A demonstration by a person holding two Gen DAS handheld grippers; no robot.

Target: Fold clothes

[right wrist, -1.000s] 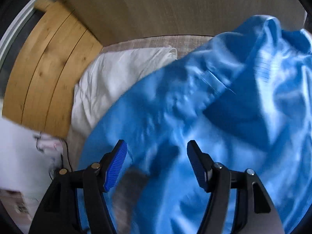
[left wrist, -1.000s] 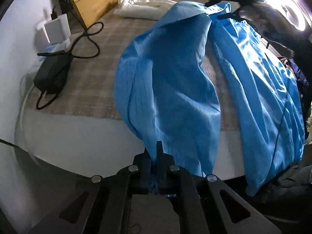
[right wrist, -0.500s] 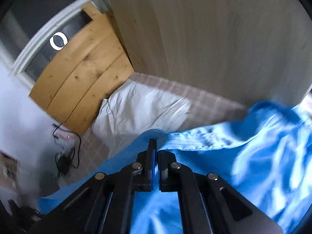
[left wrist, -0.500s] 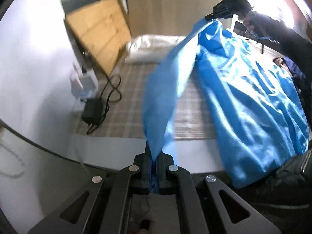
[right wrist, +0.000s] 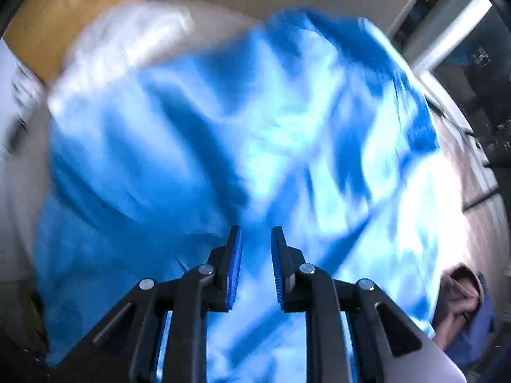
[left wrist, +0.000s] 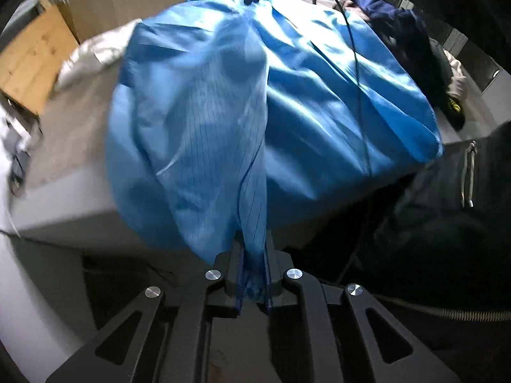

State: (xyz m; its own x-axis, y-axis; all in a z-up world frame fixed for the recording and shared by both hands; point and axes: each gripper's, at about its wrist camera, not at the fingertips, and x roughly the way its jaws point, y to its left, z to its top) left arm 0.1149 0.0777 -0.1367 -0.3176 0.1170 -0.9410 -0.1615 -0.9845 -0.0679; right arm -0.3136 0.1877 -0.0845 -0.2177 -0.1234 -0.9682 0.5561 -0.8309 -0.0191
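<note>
The left tool (left wrist: 254,282) clamps a hem of the blue garment (left wrist: 255,102) draped over the bed's (left wrist: 64,172) near edge, the right tool (right wrist: 255,252) narrowly parted above it, needing a taut, even spread

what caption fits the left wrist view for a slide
Left gripper clamps a bunched edge of the blue garment, draped over the bed.
</note>
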